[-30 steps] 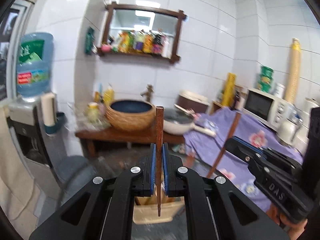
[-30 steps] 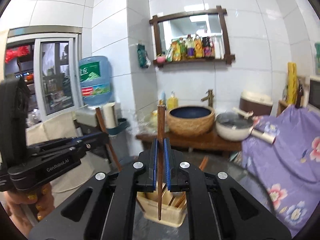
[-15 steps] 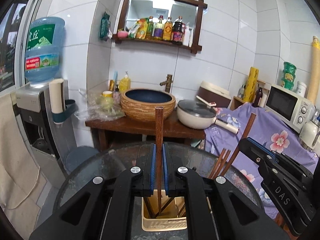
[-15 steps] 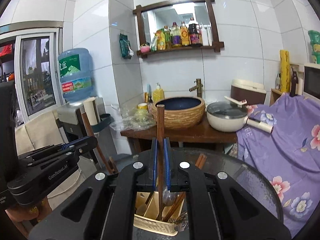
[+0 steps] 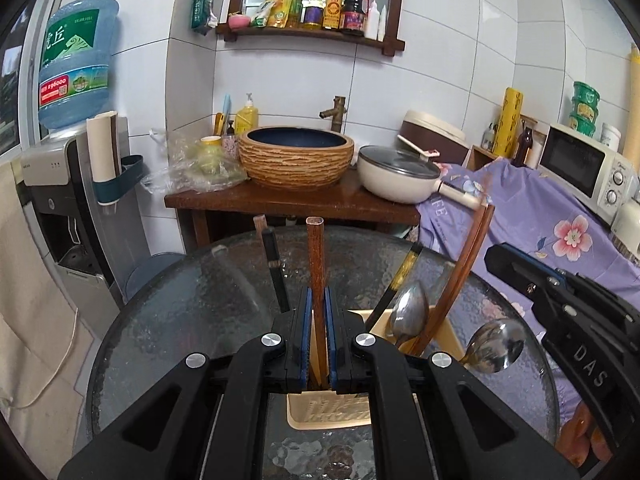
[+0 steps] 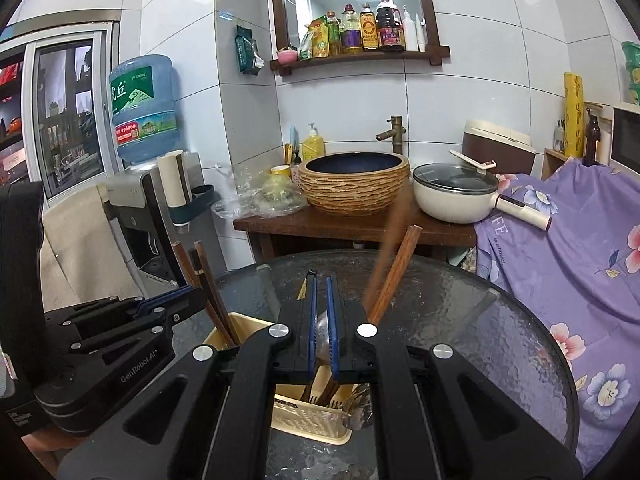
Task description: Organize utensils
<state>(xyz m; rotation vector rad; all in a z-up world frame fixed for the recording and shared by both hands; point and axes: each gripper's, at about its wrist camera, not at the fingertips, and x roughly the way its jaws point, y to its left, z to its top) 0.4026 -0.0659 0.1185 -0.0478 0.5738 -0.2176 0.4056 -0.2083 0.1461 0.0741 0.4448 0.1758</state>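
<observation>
Two grippers over the utensil holder (image 5: 328,416) on the glass table (image 5: 200,312). My left gripper (image 5: 316,320) was clamped on an upright wooden chopstick (image 5: 315,256), its lower end dipping toward the holder's near compartment. My right gripper (image 6: 321,320) stood nearly closed and empty; a blurred chopstick (image 6: 390,240) leaned just right of it among others. To finish well, I judged the left stick should stay vertical, clear of the spoon (image 5: 408,312) on the right, and be let go only with its tip inside the walls.
</observation>
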